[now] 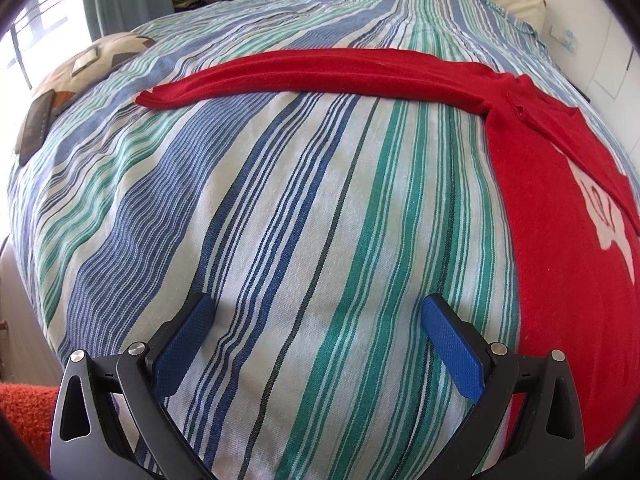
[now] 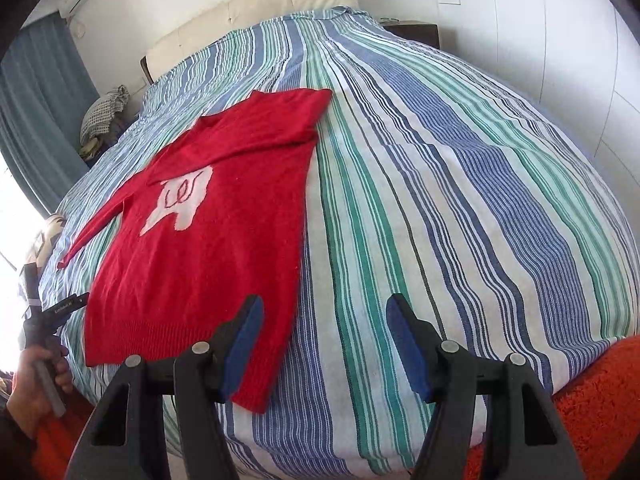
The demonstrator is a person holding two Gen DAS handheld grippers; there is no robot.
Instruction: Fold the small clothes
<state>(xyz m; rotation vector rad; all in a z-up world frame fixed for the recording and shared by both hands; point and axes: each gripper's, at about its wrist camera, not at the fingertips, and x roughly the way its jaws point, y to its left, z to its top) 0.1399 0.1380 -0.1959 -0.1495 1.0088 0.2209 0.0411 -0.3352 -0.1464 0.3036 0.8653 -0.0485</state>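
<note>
Fingers wide on both: right gripper (image 2: 324, 344) holds nothing, one sleeve folded; left gripper (image 1: 318, 322) must fetch sweater's (image 2: 208, 240) outstretched sleeve (image 1: 304, 74).

- We see a bed (image 2: 460, 200) covered by a bedspread striped in blue, green and white.
- A red sweater (image 2: 224, 248) with a white motif lies flat on it, one sleeve (image 1: 304, 76) stretched out sideways, the other folded across the chest.
- A patterned cushion (image 1: 80, 80) rests near the far edge.
</note>
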